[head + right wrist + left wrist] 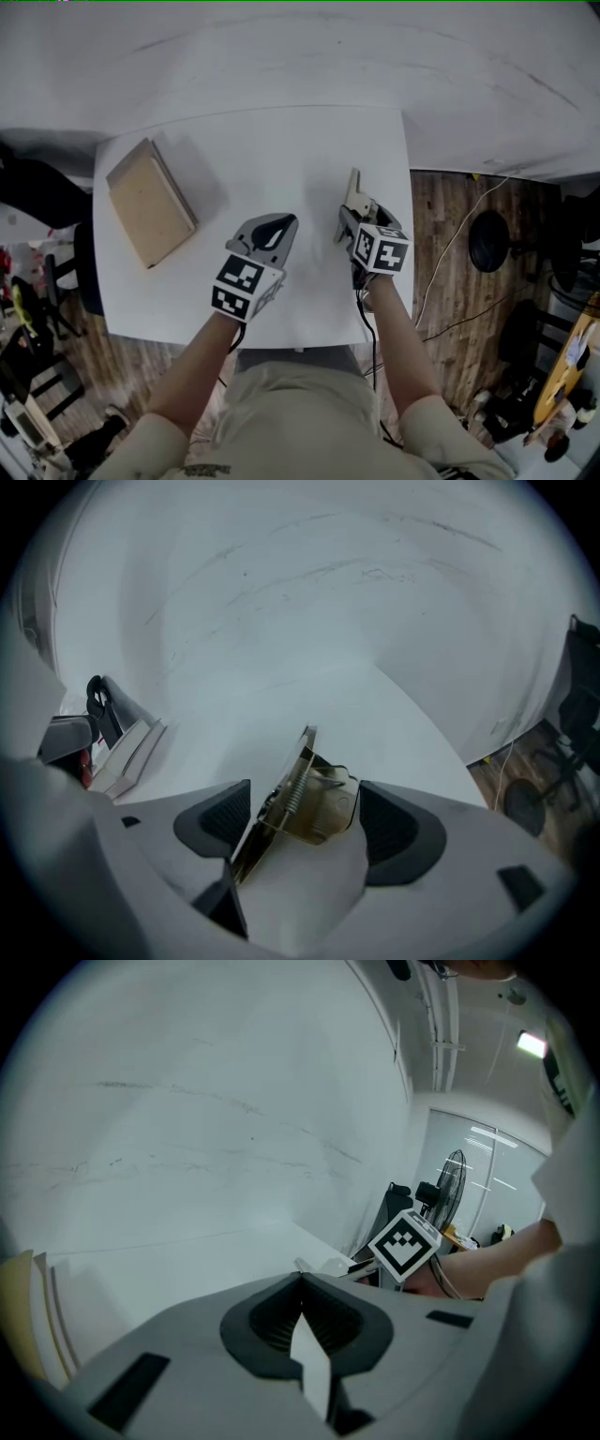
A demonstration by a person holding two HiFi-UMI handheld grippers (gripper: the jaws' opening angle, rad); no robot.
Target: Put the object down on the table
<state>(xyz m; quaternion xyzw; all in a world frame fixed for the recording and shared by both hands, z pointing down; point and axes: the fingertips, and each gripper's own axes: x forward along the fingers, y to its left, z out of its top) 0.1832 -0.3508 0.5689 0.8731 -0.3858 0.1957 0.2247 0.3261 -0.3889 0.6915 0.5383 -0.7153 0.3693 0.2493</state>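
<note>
Bits you cannot see all of
The right gripper [360, 220] covers the near end of the metal clip [353, 186] in the head view and in its own view. The person's arms [396, 323] hide parts of the counter's [309, 141] near edge. The left gripper view's left edge cuts off the tan book [21, 1312]. Floor things [567, 412] at the right are too tiny to tell.

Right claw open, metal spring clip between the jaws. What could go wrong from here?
1. The brass-coloured metal spring clip stands tilted between the open jaws of the right claw, leaning toward one pad. Pulling back might snag and drag it.
2. Standing on edge like that, it may topple once the claw clears.
3. It sits toward the right edge of the white table, so a flick could plausibly send it off.
</note>
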